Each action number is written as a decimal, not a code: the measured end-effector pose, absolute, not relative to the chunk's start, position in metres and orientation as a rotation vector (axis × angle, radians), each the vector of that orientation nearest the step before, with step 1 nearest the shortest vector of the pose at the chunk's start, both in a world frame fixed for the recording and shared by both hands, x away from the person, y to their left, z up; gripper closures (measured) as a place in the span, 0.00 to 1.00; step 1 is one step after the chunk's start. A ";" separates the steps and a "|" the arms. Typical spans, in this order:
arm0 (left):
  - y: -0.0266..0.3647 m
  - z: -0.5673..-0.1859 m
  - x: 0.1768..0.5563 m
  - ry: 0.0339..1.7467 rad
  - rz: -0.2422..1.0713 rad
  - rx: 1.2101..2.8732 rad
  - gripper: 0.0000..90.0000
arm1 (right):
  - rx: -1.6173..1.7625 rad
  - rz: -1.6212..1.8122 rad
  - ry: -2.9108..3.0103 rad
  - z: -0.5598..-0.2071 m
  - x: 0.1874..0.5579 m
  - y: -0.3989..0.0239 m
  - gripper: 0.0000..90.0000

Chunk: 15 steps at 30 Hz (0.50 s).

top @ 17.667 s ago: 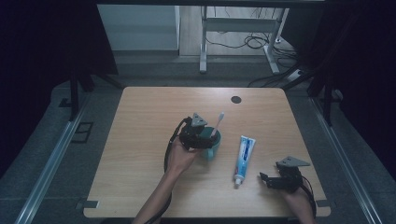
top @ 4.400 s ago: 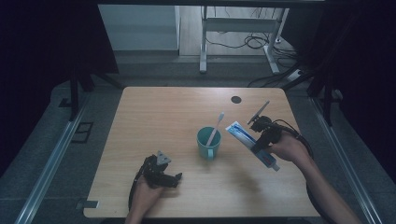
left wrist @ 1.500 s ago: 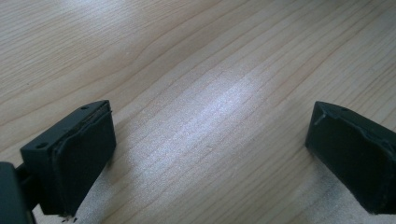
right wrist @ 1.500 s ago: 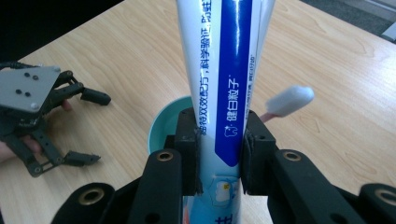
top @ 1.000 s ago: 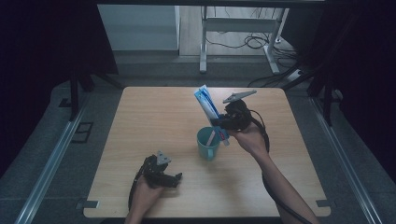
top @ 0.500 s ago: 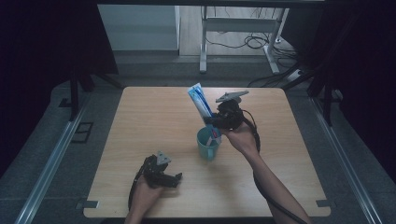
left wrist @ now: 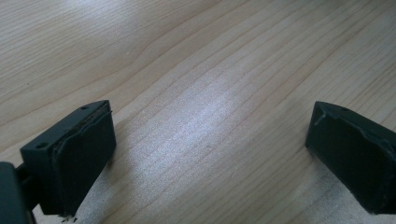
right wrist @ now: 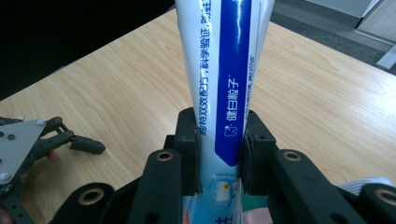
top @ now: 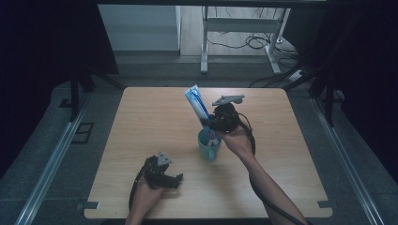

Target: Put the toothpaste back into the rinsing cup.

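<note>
Right tongs (top: pixel 210 123) clamp the blue-and-white toothpaste tube (top: pixel 197 102) above the teal cup (top: pixel 209 147) at mid-tabletop, the tube leaning far-left with its lower end at the cup's mouth. Left tongs (top: pixel 174 180) rest wide and empty at the near-left of the pale wood tabletop (top: pixel 141 117). Grey floor (top: pixel 47 140) surrounds it, with a metal stand (top: pixel 239 28) and cables (top: pixel 244 43) beyond the far edge.

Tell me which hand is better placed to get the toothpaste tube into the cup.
Right. Its hand-held gripper is clamped on the toothpaste tube directly above the cup; the left hand-held gripper rests open on the table, away from both.
</note>
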<state>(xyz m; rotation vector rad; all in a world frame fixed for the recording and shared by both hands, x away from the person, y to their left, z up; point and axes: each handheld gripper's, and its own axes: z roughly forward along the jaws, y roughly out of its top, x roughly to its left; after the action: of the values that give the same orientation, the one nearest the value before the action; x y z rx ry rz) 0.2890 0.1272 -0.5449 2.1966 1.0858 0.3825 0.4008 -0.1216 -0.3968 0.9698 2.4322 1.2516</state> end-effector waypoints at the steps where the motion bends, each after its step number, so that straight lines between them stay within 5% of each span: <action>1: 0.127 -0.545 0.289 1.086 0.383 2.196 0.02 | 0.974 1.253 2.433 -0.399 0.401 -0.121 0.80; 15: 0.127 -0.545 0.289 1.084 0.382 2.199 0.02 | 0.985 1.251 2.425 -0.423 0.401 -0.120 0.80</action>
<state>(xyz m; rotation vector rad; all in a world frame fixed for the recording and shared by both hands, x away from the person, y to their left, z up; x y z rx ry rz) 0.2891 0.1274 -0.5448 2.1991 1.0839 0.3820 0.4014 -0.1204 -0.4230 0.9848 2.4253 1.2512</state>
